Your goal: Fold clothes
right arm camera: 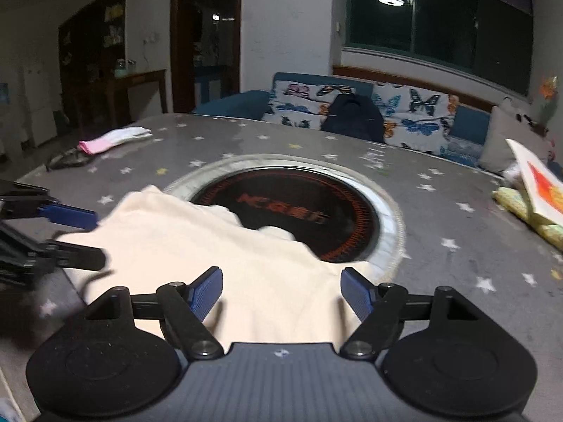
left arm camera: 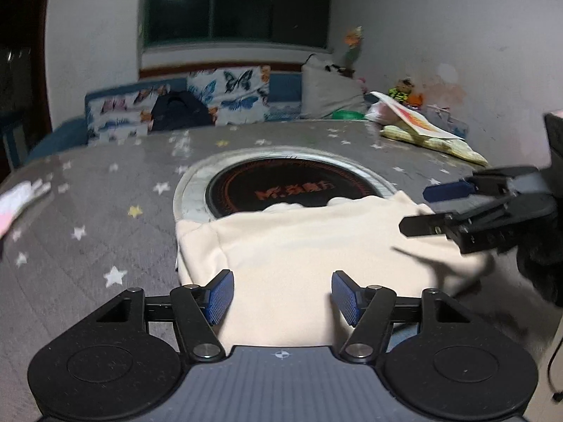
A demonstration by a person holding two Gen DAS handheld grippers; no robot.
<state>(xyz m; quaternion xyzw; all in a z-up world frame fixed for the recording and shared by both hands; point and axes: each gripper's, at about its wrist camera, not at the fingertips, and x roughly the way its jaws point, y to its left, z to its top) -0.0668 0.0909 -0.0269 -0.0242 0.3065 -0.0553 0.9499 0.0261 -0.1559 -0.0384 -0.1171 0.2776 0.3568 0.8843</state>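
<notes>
A cream garment (left arm camera: 299, 246) lies partly folded on the grey star-patterned table, its far edge over the round cooktop. It also shows in the right wrist view (right arm camera: 218, 253). My left gripper (left arm camera: 281, 295) is open just above the garment's near edge, holding nothing. My right gripper (right arm camera: 281, 295) is open over the garment's near part, holding nothing. The right gripper shows in the left wrist view (left arm camera: 422, 207) at the garment's right corner, jaws apart. The left gripper shows in the right wrist view (right arm camera: 91, 235) at the garment's left corner, jaws apart.
A round black cooktop (right arm camera: 302, 211) with a metal rim is set in the table's middle. A pink and white cloth (right arm camera: 112, 139) lies far left. A book on a yellow-green cloth (left arm camera: 422, 130) lies far right. A sofa with butterfly cushions (right arm camera: 369, 112) stands behind the table.
</notes>
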